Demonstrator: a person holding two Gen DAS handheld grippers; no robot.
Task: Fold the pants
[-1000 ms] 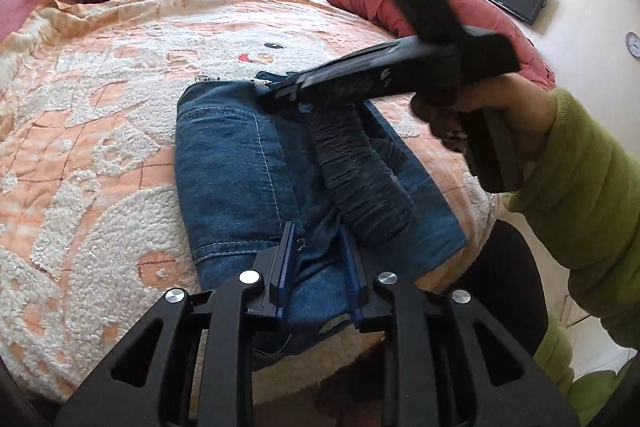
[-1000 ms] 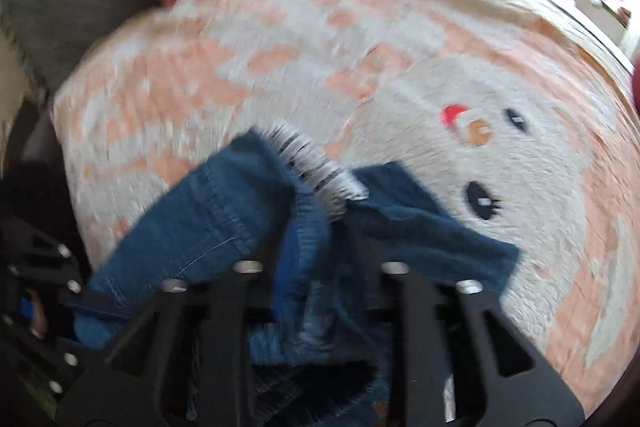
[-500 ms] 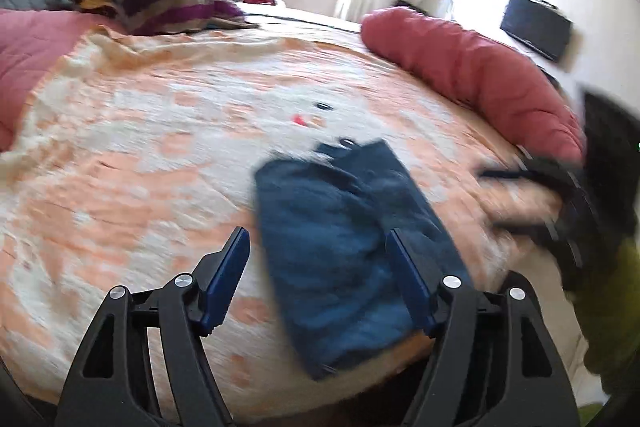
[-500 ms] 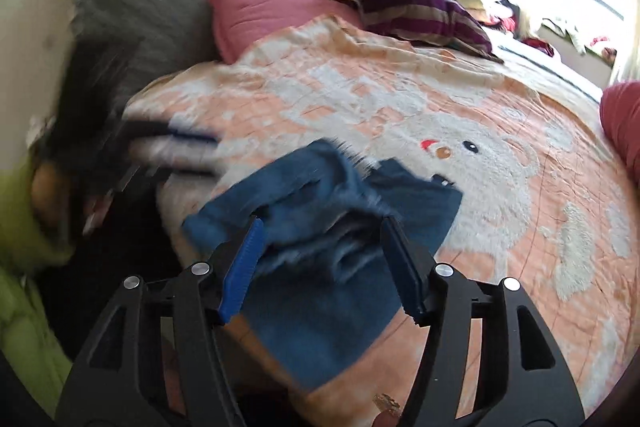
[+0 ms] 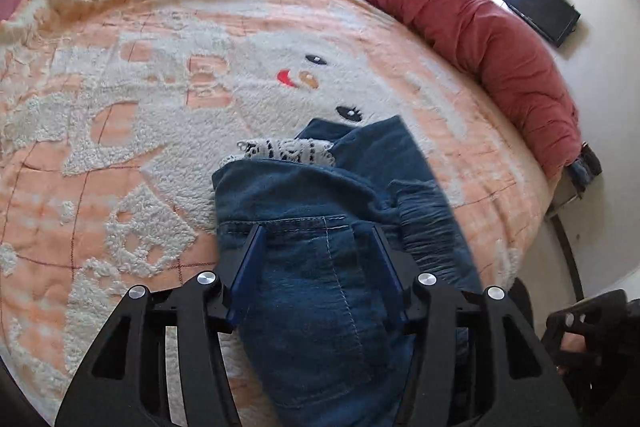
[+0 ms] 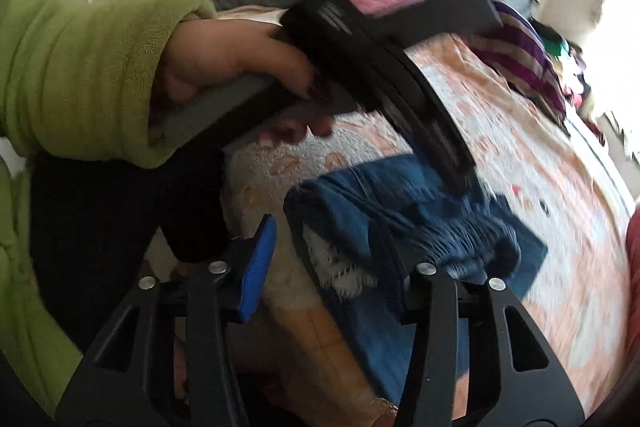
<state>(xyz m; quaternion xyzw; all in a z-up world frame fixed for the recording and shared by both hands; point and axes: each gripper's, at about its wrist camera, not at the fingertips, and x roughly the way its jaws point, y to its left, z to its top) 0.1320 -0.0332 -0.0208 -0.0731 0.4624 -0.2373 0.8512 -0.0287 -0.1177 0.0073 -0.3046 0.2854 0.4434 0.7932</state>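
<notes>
1. Since a second ago both grippers have let go of the folded jeans [image 5: 320, 235], which now lie as a compact bundle near the close edge of the bed.
2. The left gripper [image 5: 318, 255] hangs over the jeans, tilted downward; its jaws have just been closing from a wider spread and stand apart, with denim seen between the blue pads but not pinched.
3. The right gripper [image 6: 332, 247] has swung sideways, and its view is motion-blurred. Its jaws have also just been closing, yet stay parted, holding nothing; one blue finger sits over the bed edge, the other over the jeans.
4. In the right view, the person's left hand [image 6: 224, 63], in a green fleece sleeve [image 6: 80, 75], grips the left gripper's handle, fingers wrapped around it.
5. A frayed hem shows at the bundle's far end.
6. The bedspread [image 5: 120, 107] is peach and white with a stitched cartoon face. No readable writing appears anywhere.
</notes>
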